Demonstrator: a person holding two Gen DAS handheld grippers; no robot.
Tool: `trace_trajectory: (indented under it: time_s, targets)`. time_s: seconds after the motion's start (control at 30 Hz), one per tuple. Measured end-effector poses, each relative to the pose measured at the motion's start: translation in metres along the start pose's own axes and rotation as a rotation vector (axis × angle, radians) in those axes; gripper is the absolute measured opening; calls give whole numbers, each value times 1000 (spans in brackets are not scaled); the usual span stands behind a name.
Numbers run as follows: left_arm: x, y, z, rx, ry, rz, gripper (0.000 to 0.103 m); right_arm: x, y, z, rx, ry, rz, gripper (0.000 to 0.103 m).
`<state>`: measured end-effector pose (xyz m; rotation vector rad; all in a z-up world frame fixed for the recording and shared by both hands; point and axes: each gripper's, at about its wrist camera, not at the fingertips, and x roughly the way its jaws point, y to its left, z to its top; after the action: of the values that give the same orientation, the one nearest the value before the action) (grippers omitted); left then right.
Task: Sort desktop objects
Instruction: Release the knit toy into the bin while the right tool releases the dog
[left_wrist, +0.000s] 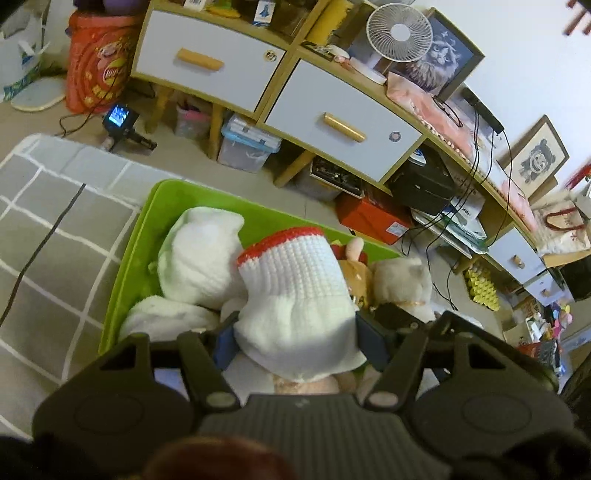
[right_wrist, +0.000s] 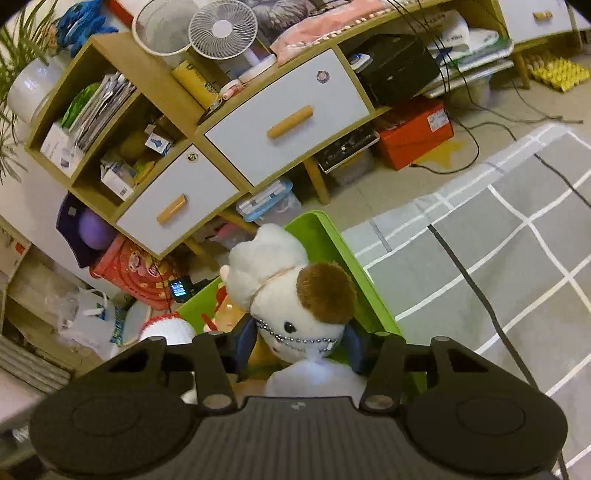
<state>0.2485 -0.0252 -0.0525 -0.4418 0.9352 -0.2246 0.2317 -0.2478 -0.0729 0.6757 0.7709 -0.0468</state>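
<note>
A green bin (left_wrist: 147, 229) holds several plush toys: a white fluffy one (left_wrist: 199, 254), a small brown one (left_wrist: 358, 273) and a pale grey one (left_wrist: 402, 280). Over the bin, my left gripper (left_wrist: 297, 338) is shut on a white knitted toy with a red rim (left_wrist: 295, 280), with a blue pad pressed into each side. My right gripper (right_wrist: 301, 341) is shut on a white plush dog (right_wrist: 291, 310) with a brown ear and a bead necklace, held over the bin's near edge (right_wrist: 369, 295). The knitted toy (right_wrist: 168, 326) shows at the lower left of the right wrist view.
The bin stands on a grey checked cover (left_wrist: 55, 229) crossed by a black cable (right_wrist: 469, 273). Beyond it is a wooden cabinet with white drawers (left_wrist: 332, 122), storage boxes (left_wrist: 247, 144) beneath, an orange box (right_wrist: 413, 133), a red snack bag (left_wrist: 96, 62) and a fan (right_wrist: 221, 29).
</note>
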Motion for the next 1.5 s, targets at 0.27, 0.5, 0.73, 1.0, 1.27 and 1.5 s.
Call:
trace_trajectory:
  time_s: [0.27,0.5,0.73,1.0,1.27,1.5]
  targets:
    - [-9,1,2,-38,-1,-44,77,-7,-6,5,85,19,31,62]
    - [-19,-4,1,-29,-6,-45,85,-23,0,10,65,15,39,75]
    - [-41,-4,6,-44,-15,-50,91,-51,13,11,37,8,24,81]
    - [-82,-6,2,-55,-31,-24,97,-87,26,5,-17,37,-21,85]
    - [-107,-16,-20,-13,-7,4,102,-118,22,-14,-25,73,-50,90]
    - [-110,-22,-53,57,54,50,102,-138,5,-30,-38,106,-102,91]
